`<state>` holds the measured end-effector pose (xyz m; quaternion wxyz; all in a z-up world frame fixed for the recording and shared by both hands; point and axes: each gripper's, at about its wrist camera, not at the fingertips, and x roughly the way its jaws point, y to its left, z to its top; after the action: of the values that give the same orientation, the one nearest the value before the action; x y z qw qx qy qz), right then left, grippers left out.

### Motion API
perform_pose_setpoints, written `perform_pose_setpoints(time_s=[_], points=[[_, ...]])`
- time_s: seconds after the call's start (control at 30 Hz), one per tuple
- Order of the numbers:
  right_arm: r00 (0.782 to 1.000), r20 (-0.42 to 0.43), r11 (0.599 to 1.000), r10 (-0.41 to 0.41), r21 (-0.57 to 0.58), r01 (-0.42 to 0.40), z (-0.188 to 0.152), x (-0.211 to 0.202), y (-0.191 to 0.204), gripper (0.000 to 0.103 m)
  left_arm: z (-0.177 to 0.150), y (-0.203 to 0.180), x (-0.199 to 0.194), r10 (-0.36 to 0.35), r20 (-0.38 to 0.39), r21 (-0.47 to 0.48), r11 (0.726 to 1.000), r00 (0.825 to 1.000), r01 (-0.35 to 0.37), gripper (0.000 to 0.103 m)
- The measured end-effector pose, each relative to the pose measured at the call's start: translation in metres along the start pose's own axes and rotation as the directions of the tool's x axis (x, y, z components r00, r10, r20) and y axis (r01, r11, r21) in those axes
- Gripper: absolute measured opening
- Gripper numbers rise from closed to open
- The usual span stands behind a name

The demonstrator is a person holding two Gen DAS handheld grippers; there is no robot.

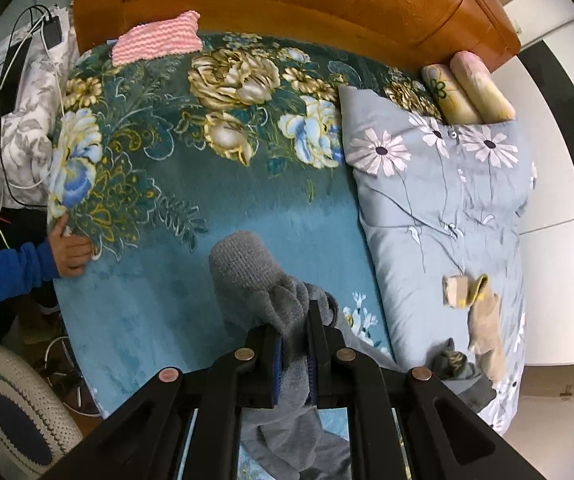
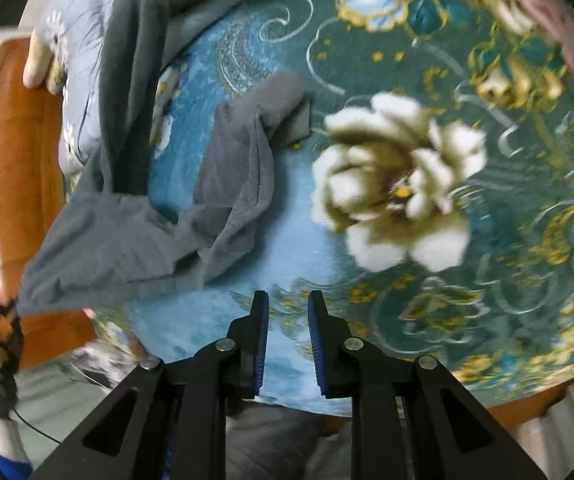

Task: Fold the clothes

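Bed: a wide bed with an orange-brown wooden headboard (image 1: 387, 4); it carries everything named below.
Blanket: a teal plush blanket (image 1: 191, 208) with gold, white and blue flowers covers most of the bed; in the right wrist view a large cream flower (image 2: 399, 188) is printed on it, blurred.
Quilt: a pale blue-grey quilt (image 1: 447, 208) with pink daisies lies along one side of the blanket, its edge touching it.
Grey garment: a grey garment (image 2: 135, 236) lies crumpled on the blanket near the foot of the bed, one long part running up beside the quilt, another folded over on itself (image 2: 247, 152). In the left wrist view a knitted grey end (image 1: 243, 264) rises from the blanket into the fingers.
Left hand-held gripper: the left hand-held gripper (image 1: 295, 332) is clenched on the grey garment, with cloth bunched between the blue pads and hanging below them.
Right hand-held gripper: the right hand-held gripper (image 2: 287, 320) is released, fingers apart with nothing between them, over bare blanket just beside the garment's lower edge.
Pink knit: a folded pink knit (image 1: 159, 38) sits at the head of the bed against the headboard.
Rolled pillows: two rolled pillows (image 1: 467, 88) lie at the head end of the quilt.
Beige socks: beige socks (image 1: 479, 320) lie on the quilt, well apart from the grey garment's held end.
Other hand: a bare hand (image 1: 71, 248) in a blue sleeve presses on the blanket's far edge.
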<state>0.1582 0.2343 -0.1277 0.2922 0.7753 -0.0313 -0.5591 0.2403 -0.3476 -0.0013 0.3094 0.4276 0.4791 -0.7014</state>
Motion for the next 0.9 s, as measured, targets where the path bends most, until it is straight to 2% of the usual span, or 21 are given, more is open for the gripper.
perform_pose_setpoints(time_s=[0.03,0.1,0.17,0.23,0.37,0.6,0.63,0.67,0.73,0.77,0.8,0.9], points=[[1.000,0.002,0.999,0.023,0.024,-0.024,0.002,0.005,-0.001,0.035,0.004,0.000,0.000,0.003,0.000,0.004,1.000,1.000,-0.003,0.010],[0.998,0.017,0.995,0.060,0.073,-0.061,0.008,0.014,-0.003,0.042,0.010,-0.003,0.002,0.005,-0.006,0.015,1.000,1.000,-0.005,0.010],[0.994,0.037,0.984,0.100,0.142,-0.104,0.016,0.021,-0.006,0.044,0.019,-0.005,0.004,0.006,-0.019,0.029,1.000,1.000,-0.006,0.010],[0.991,0.057,0.972,0.117,0.196,-0.126,0.025,0.026,-0.007,0.055,0.029,-0.007,0.008,0.008,-0.035,0.042,0.999,0.999,-0.007,0.010],[0.991,0.092,0.953,0.098,0.278,-0.120,0.047,0.033,-0.007,0.056,0.046,-0.011,0.020,0.013,-0.063,0.064,0.998,0.998,-0.008,0.010],[0.995,0.079,0.918,0.065,0.386,-0.091,0.083,0.046,-0.002,0.055,0.065,-0.010,0.040,0.030,-0.104,0.055,0.998,0.994,-0.024,0.011],[0.995,0.078,0.914,0.059,0.397,-0.086,0.087,0.048,-0.001,0.053,0.067,-0.009,0.043,0.031,-0.108,0.051,0.998,0.994,-0.026,0.011],[0.996,0.077,0.910,0.054,0.407,-0.081,0.090,0.049,-0.001,0.046,0.069,-0.007,0.045,0.033,-0.112,0.046,0.999,0.993,-0.028,0.011],[0.997,0.063,0.905,0.041,0.420,-0.064,0.096,0.053,0.001,0.023,0.073,-0.004,0.050,0.035,-0.121,0.033,0.999,0.992,-0.031,0.011],[0.998,0.054,0.907,0.030,0.419,-0.050,0.098,0.054,0.003,0.017,0.075,-0.003,0.052,0.035,-0.124,0.029,0.999,0.992,-0.032,0.011],[0.998,0.051,0.906,0.024,0.421,-0.043,0.100,0.054,0.004,0.006,0.077,-0.002,0.054,0.036,-0.126,0.027,0.999,0.991,-0.032,0.011],[0.996,0.080,0.888,0.030,0.455,-0.063,0.104,0.046,0.005,0.004,0.083,-0.007,0.059,0.030,-0.132,0.035,0.999,0.991,-0.026,0.011]])
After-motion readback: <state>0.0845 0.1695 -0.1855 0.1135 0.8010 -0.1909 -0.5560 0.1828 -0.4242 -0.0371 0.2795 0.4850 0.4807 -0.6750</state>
